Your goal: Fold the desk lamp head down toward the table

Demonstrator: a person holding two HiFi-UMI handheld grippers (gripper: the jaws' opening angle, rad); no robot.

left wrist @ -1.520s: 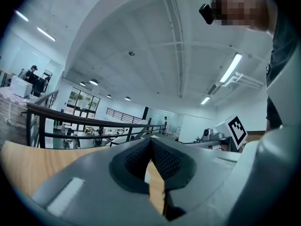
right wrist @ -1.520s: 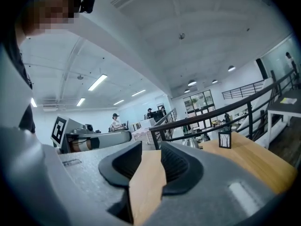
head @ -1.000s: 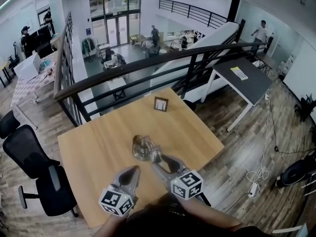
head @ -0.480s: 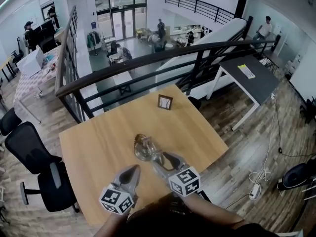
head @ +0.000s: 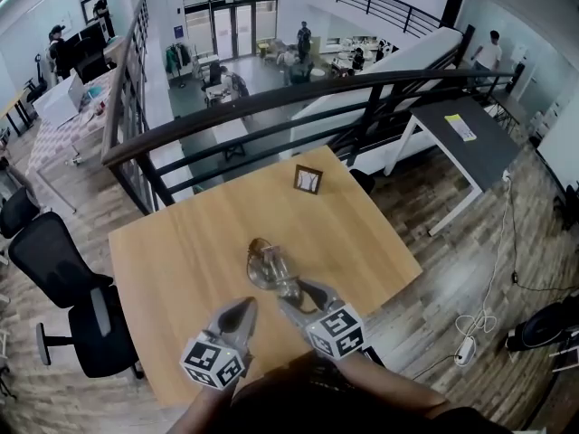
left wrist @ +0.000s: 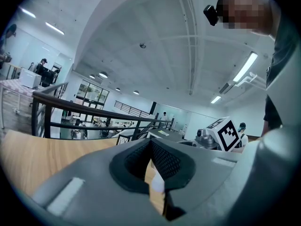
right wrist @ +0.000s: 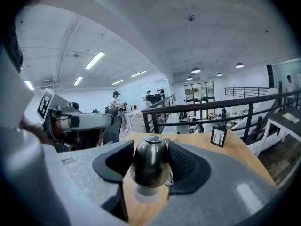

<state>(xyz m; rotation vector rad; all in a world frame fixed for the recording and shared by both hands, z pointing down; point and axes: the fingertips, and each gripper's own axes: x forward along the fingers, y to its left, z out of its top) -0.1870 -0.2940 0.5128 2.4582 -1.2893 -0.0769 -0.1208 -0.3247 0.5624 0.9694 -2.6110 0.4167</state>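
Observation:
The small metal desk lamp (head: 264, 268) stands near the middle of the wooden table (head: 172, 260). Its dark dome-shaped head (right wrist: 149, 163) lies between the pads of my right gripper (right wrist: 151, 150), whose jaws are opening around it. From above, that right gripper (head: 291, 289) reaches the lamp from the near side. My left gripper (head: 242, 311) hovers just left of it, apart from the lamp. In its own view the left gripper (left wrist: 151, 147) has its pads together with nothing in them.
A small picture frame (head: 308, 179) stands at the table's far edge. A black railing (head: 271, 98) runs behind the table, with a drop to the floor below. Beside the table are a black office chair (head: 68, 278) on the left and a grey desk (head: 461, 138) at the right.
Both grippers have sunk a little over the near part of the table. The lamp has stayed where it was.

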